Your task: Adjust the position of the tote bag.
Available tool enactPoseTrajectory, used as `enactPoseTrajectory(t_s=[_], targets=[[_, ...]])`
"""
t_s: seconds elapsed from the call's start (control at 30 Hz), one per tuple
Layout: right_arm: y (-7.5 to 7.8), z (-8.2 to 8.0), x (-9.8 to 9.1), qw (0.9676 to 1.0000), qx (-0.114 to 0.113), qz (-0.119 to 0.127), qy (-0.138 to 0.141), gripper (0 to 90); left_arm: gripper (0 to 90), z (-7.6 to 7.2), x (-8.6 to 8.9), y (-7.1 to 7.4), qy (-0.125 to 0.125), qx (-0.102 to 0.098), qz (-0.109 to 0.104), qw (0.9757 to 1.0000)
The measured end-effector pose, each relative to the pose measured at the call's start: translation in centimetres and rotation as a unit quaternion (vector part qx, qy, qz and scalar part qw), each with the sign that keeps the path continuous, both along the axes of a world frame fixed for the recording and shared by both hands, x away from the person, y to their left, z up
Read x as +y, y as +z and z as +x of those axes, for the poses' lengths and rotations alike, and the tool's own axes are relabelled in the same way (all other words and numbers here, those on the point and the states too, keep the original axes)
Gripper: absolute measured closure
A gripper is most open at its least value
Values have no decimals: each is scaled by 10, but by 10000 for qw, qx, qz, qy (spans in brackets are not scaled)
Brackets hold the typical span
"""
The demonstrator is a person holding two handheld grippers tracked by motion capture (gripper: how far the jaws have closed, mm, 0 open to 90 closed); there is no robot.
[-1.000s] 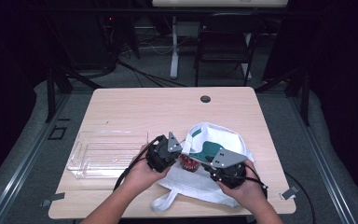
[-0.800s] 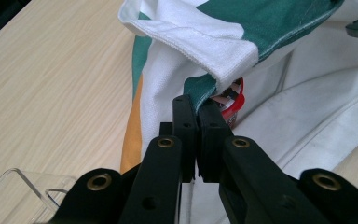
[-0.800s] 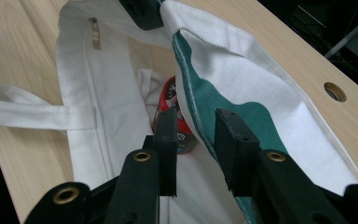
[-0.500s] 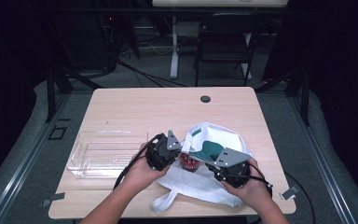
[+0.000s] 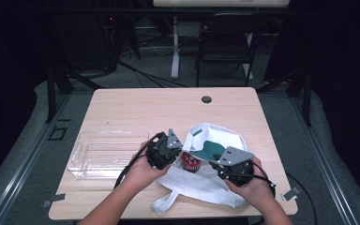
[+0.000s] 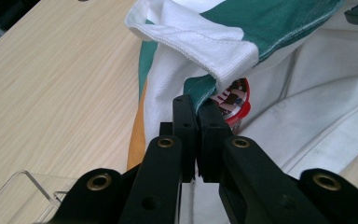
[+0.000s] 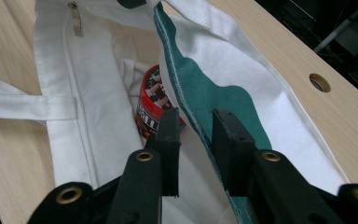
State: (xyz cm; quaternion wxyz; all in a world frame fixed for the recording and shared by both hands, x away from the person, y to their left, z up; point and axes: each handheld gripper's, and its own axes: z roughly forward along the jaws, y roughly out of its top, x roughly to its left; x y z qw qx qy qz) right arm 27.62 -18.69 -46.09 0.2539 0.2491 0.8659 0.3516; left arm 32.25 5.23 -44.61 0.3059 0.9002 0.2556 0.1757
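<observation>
A white tote bag [image 5: 201, 187] with a green lining lies at the table's front right, its mouth lifted open. Inside it stands a red can [image 5: 191, 161], which also appears in the left gripper view [image 6: 237, 95] and the right gripper view [image 7: 151, 100]. My left gripper [image 6: 196, 105] is shut on the near rim of the bag [image 6: 317, 107] and holds it up; in the high view it [image 5: 180, 153] is left of the can. My right gripper [image 7: 198, 119] straddles the green rim of the bag [image 7: 88, 70]. Its jaws have just been closing, with a gap still around the cloth.
A clear plastic tray [image 5: 103, 152] lies on the table's left half, close to my left hand. A cable hole [image 5: 206, 99] marks the far edge of the wooden table [image 5: 136, 108]. A chair [image 5: 225, 42] and desk legs stand beyond it.
My right hand has shifted slightly at the bag's mouth. The left gripper, the bag and the can stay where they were.
</observation>
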Motion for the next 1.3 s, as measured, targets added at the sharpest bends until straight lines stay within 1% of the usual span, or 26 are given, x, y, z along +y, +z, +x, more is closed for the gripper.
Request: enactPoseTrajectory(t_s=[0.07, 0.2, 0.33, 0.43, 0.63, 0.8, 1.03, 1.13, 1.3], targets=[[0, 0, -1, 10000, 0, 1, 1, 755, 883, 1, 0, 0, 3, -14, -2, 10000], [1, 1, 0, 10000, 6, -12, -19, 780, 882, 1, 1, 1, 6, 27, -13, 10000], [2, 2, 1, 10000, 17, -80, -2, 804, 883, 2, 1, 2, 3, 32, -26, 10000], [3, 3, 1, 10000, -26, -78, -8, 821, 882, 3, 2, 3, 28, 56, -59, 10000], [6, 4, 1, 9999, -36, -99, -3, 843, 882, 5, 2, 5, 31, 36, -57, 10000], [8, 5, 1, 10000, -79, -10, -21, 871, 882, 6, 2, 6, 35, 37, -47, 10000], [9, 7, 2, 10000, -60, 19, -28, 858, 883, 8, 2, 7, 68, 60, -62, 9999], [9, 7, 2, 10000, -51, 3, 9, 840, 882, 8, 2, 7, 64, 89, -69, 9999], [8, 9, 3, 10000, -9, -27, 37, 828, 883, 10, 2, 8, 74, 80, -81, 9999]])
